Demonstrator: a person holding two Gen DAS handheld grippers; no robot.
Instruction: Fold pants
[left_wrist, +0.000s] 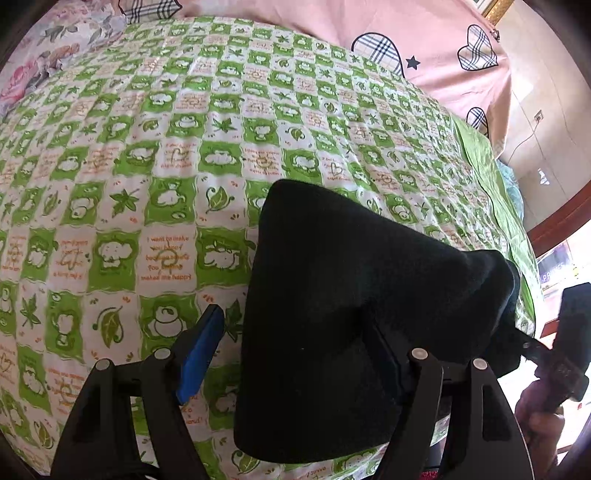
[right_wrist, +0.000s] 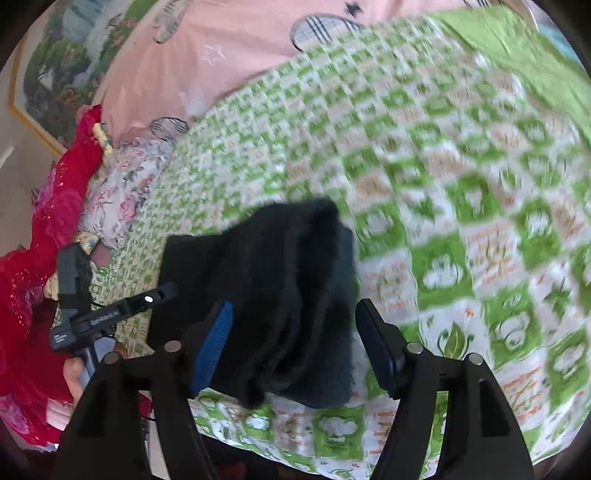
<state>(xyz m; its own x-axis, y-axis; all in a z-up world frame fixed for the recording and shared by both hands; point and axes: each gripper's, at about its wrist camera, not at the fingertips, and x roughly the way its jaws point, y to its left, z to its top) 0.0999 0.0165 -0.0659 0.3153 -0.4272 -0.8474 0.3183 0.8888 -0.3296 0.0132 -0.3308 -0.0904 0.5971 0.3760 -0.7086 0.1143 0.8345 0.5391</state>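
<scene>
Lying folded on the green-checked bed quilt (left_wrist: 155, 155), the black pants (left_wrist: 332, 314) are seen between the parted, unclamped jaws of the left claw (left_wrist: 306, 350) and right claw (right_wrist: 295, 343); edges should be squared before release is judged complete.

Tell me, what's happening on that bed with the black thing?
A person is folding a pair of black pants on a bed with a green and white checked quilt, using a two-finger gripper in each hand. The pants already look folded into a small bundle. The left gripper has its jaws open, with the bundle over one finger. The right gripper is open around the other end of the bundle, not squeezing it. A pink cover with plaid hearts lies further back.
</scene>
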